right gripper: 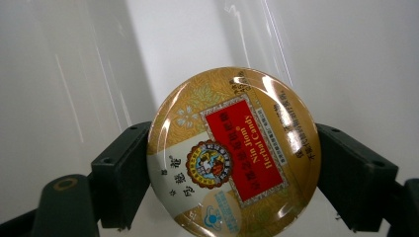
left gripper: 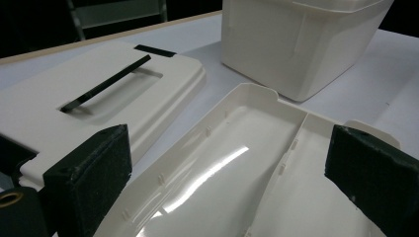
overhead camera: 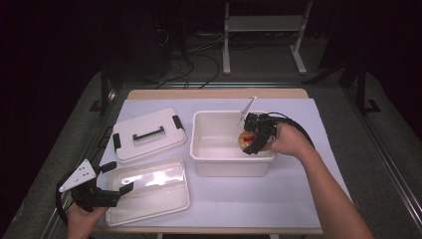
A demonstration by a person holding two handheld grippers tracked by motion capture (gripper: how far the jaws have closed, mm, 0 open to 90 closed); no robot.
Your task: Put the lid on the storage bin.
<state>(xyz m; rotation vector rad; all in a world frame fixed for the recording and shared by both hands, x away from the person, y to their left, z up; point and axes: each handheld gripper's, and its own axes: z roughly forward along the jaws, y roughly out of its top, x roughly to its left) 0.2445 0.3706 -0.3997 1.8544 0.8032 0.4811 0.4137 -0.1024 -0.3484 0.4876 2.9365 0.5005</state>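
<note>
A round gold candy tin (right gripper: 232,153) with a red label sits between the pads of my right gripper (right gripper: 232,173), which is shut on it. From the high view, that right gripper (overhead camera: 251,142) holds the tin (overhead camera: 245,139) over the right inside of the white open bin (overhead camera: 219,162). Over the front left corner of the table, my left gripper (overhead camera: 115,178) stands open and holds nothing. Its jaws frame the near end of the shallow clear-white tray (left gripper: 237,168).
A white lid (overhead camera: 148,134) with a black handle and black clips lies at the left, behind the shallow tray (overhead camera: 149,191). A white sheet (overhead camera: 298,199) covers the table. The table's front edge runs just below the tray.
</note>
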